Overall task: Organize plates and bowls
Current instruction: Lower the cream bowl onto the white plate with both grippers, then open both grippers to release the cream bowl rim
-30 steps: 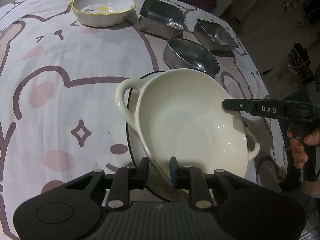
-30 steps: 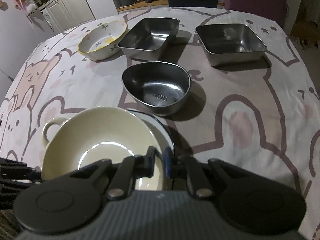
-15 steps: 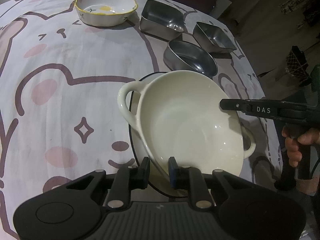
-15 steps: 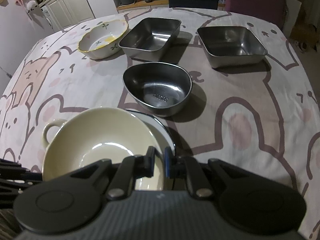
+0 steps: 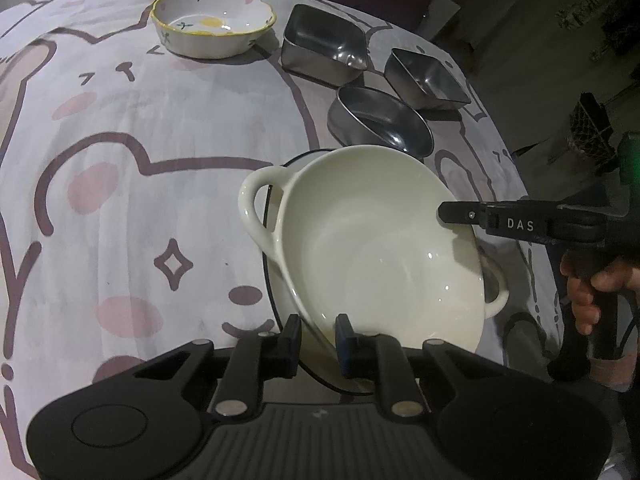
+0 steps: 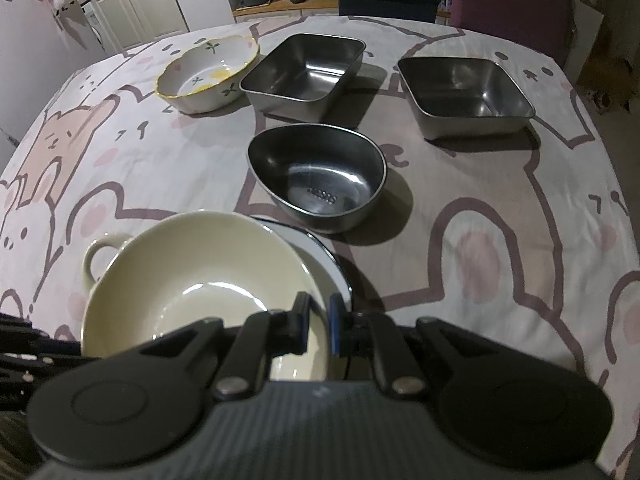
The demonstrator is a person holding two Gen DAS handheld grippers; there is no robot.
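Both grippers pinch the cream two-handled bowl (image 5: 372,248) by opposite rims: your left gripper (image 5: 318,338) the near rim, your right gripper (image 6: 319,322) the far rim. The bowl sits tilted on the dark-rimmed plate (image 6: 332,264).

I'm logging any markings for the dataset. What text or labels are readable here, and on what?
"DAS": white letters on the right gripper, seen from the left wrist.
Stamp in the bottom of the oval steel bowl: upside down, too blurred to read.
Nothing else carries text.
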